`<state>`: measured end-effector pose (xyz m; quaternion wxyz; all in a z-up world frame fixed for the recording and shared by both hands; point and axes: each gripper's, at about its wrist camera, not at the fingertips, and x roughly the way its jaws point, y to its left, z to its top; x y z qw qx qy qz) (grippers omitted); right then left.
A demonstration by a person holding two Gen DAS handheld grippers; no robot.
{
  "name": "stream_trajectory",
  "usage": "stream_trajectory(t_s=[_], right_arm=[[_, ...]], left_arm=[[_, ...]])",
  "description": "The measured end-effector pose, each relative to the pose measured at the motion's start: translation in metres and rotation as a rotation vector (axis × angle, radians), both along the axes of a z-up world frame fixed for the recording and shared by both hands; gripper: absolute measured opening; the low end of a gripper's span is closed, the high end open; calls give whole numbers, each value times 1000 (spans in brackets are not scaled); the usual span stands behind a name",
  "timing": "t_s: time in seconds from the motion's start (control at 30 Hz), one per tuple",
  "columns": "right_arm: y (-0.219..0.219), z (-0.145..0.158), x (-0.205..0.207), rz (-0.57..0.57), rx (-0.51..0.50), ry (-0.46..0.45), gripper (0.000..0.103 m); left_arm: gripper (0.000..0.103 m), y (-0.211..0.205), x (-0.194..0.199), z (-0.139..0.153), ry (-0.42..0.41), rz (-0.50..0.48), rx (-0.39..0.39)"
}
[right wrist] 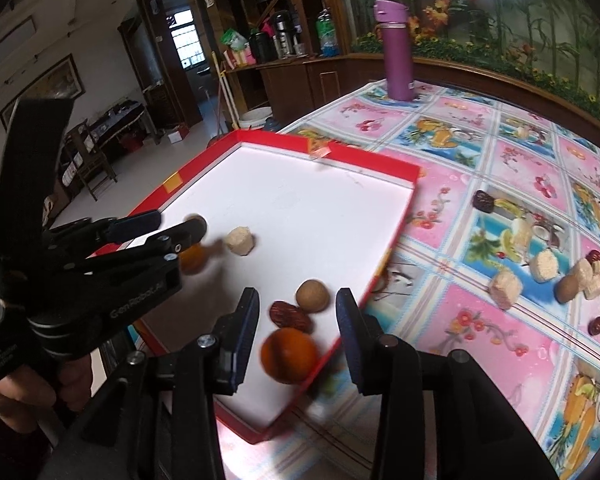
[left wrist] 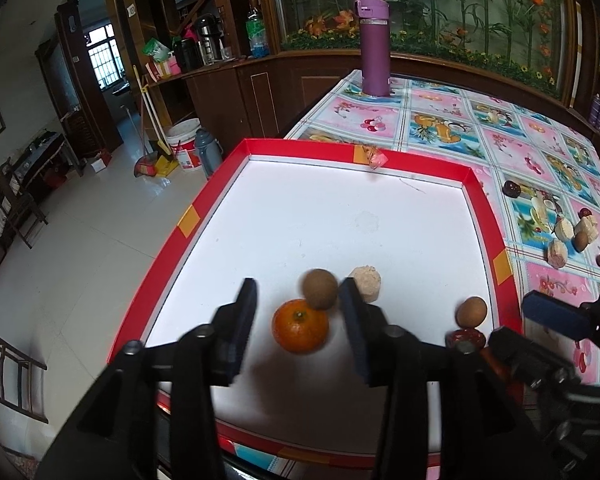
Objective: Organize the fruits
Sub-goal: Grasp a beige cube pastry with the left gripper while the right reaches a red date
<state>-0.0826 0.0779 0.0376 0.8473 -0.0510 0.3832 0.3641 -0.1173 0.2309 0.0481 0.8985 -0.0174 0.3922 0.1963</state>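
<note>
Both tools stand wide with nothing held. Inside the red tray, the left tool straddles an orange, a brown fruit touching it. The right tool frames a second orange, a date and a brown ball at the tray's near corner.

Surface covered in a pink-and-blue fruit-print cloth. Resting on it: a red-rimmed, white-floored tray directly ahead of both hand-held grippers, and a purple flask upright at the far edge beyond the tray. On the cloth to the right of the right hand-held gripper lie loose pale puffed cakes, a brown round fruit, a dark date farther out and a red date nearer.
</note>
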Motion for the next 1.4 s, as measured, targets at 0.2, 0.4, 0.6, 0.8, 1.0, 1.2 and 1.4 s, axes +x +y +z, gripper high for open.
stream_trajectory(t_s=[0.2, 0.4, 0.6, 0.8, 1.0, 1.2, 1.4], right_arm=[[-26, 3, 10, -58, 23, 2, 39], [-67, 1, 20, -141, 22, 1, 39], [-126, -3, 29, -265, 3, 10, 39], [-188, -8, 37, -394, -24, 19, 39], [-234, -14, 52, -492, -34, 51, 39], [-225, -20, 72, -458, -51, 76, 39], [-208, -27, 92, -468, -89, 81, 39]], left_arm=[[76, -8, -2, 8, -19, 2, 21], [85, -21, 2, 21, -43, -64, -14], [85, -62, 19, 30, -44, -202, -55], [85, -114, 44, 23, 3, -333, -66], [85, -148, 63, 9, 56, -406, -69], [85, -161, 80, -2, 99, -415, -82], [85, -166, 97, -12, 140, -413, -75]])
